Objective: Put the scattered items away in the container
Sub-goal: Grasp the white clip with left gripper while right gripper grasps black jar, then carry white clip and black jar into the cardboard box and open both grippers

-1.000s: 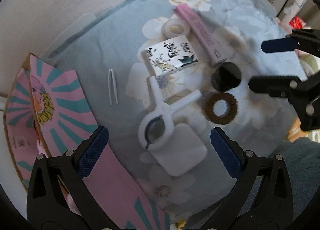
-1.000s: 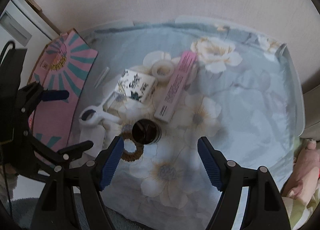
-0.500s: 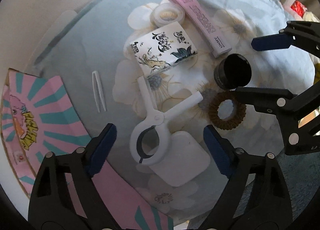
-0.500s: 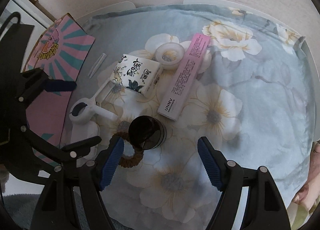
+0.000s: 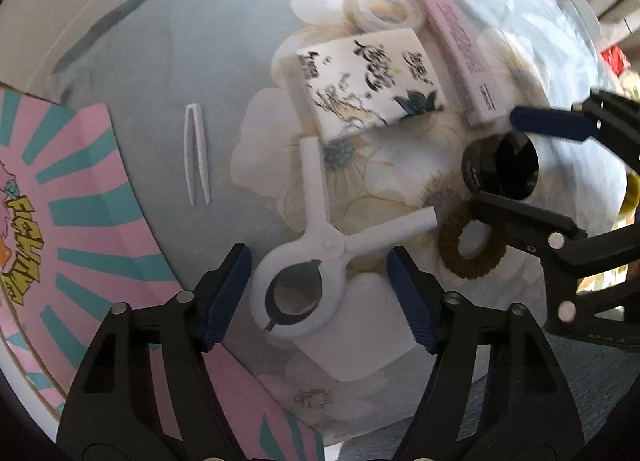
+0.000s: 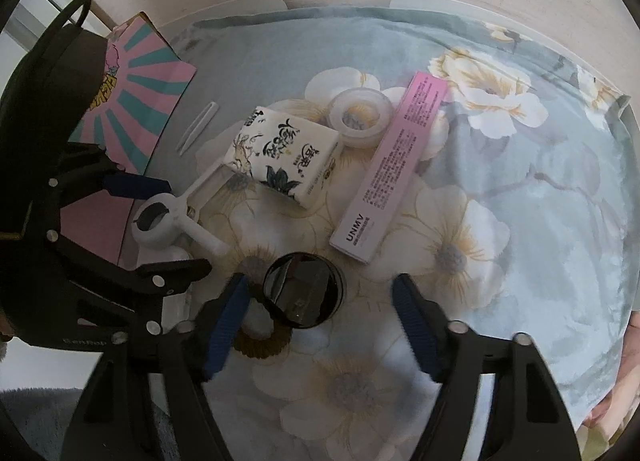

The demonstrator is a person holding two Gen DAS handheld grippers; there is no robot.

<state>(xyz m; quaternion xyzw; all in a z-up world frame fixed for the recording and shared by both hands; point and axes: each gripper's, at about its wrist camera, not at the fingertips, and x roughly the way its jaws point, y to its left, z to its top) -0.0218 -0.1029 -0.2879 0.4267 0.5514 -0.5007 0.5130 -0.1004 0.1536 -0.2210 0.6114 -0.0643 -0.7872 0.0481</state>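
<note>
Both tools have come down closer to the flowered cloth, and their jaws have narrowed since the earlier frame. Left tool (image 5: 320, 297) points straight down with the white clamp (image 5: 308, 261) between its closing fingers; the pads do not yet press on it, so nothing is gripped. That clamp lies partly over a white square pad (image 5: 360, 345) just beneath the tool, which probably explains the straight-down approach around its ring end. Right tool (image 6: 320, 313) is closing too, with the black round jar (image 6: 304, 291) between its fingers, nearer the left finger and not yet touched. Brown hair tie (image 6: 260, 343) lies just beside and partly under that jar. Ahead of the tools sit the patterned box (image 6: 284, 157), the tape roll (image 6: 360, 117) and the pink tube carton (image 6: 392, 165); white tweezers (image 5: 196, 155) lie off to the left tool's left. Pink and teal container (image 5: 80, 221) sits beyond the left finger, at the cloth's edge; I see nothing in it.
</note>
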